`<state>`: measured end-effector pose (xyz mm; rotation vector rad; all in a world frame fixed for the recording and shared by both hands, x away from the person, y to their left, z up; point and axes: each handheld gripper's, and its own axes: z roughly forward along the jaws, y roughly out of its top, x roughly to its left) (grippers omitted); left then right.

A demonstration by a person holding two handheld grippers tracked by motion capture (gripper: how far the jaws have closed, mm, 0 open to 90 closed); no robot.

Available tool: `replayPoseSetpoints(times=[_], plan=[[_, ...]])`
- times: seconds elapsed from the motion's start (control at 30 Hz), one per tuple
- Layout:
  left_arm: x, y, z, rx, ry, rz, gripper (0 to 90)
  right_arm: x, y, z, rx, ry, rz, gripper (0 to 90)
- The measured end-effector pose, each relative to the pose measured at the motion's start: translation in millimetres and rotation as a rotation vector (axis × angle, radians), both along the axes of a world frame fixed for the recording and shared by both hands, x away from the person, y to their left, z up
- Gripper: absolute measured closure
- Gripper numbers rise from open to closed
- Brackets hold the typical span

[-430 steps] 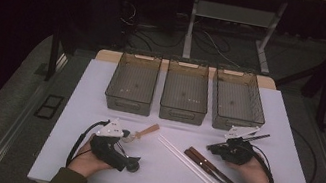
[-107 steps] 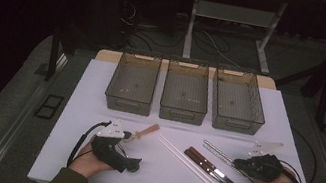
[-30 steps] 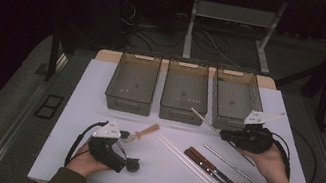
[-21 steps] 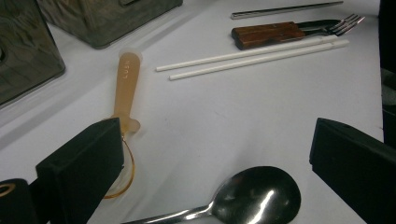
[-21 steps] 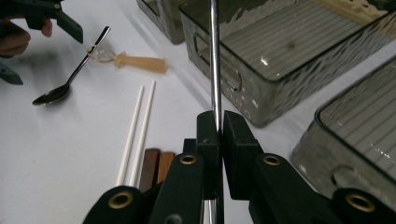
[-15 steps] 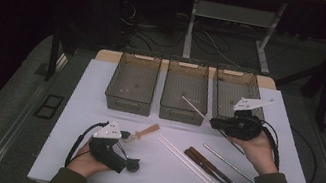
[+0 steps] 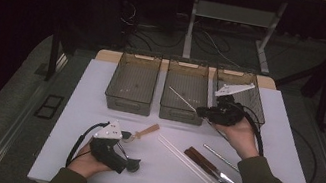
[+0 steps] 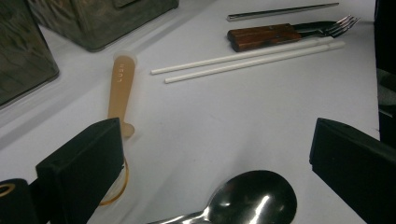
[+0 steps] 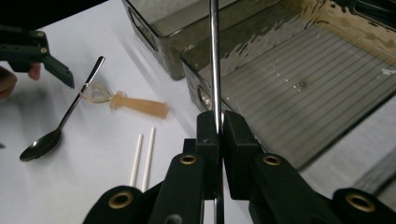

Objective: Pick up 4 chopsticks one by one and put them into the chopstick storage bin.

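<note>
Now the right hand-held gripper (image 7: 208, 112) has its jaws squeezed tight on a thin metal stick (image 9: 214, 60), held up over the middle bin (image 7: 183, 97). The left hand-held gripper (image 7: 130, 165) rests on the counter (image 7: 288, 144) with its jaws wide open, holding nothing, a spoon (image 8: 250, 199) lying between them.

— What do you see around your white table (image 7: 293, 145)?

— You sit in a dark room. Grey carpet floor (image 7: 8, 120) surrounds you, cables (image 7: 210, 41) trail on it far off, and a pale desk frame (image 7: 235, 13) stands beyond.
</note>
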<state>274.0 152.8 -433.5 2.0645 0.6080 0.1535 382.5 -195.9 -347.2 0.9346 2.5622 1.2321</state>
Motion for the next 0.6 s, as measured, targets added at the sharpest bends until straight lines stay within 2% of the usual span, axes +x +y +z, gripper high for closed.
replayPoseSetpoints(times=[0.33,0.6], plan=[[0.2,-1.0,0.5,0.002,0.002,-0.003,1.6,17.3,27.2,11.0,-0.02,0.015,-0.023,85.5],[0.6,-1.1,1.0,0.002,0.006,0.0,1.6,32.7,56.2,18.8,-0.035,0.02,-0.029,85.5]])
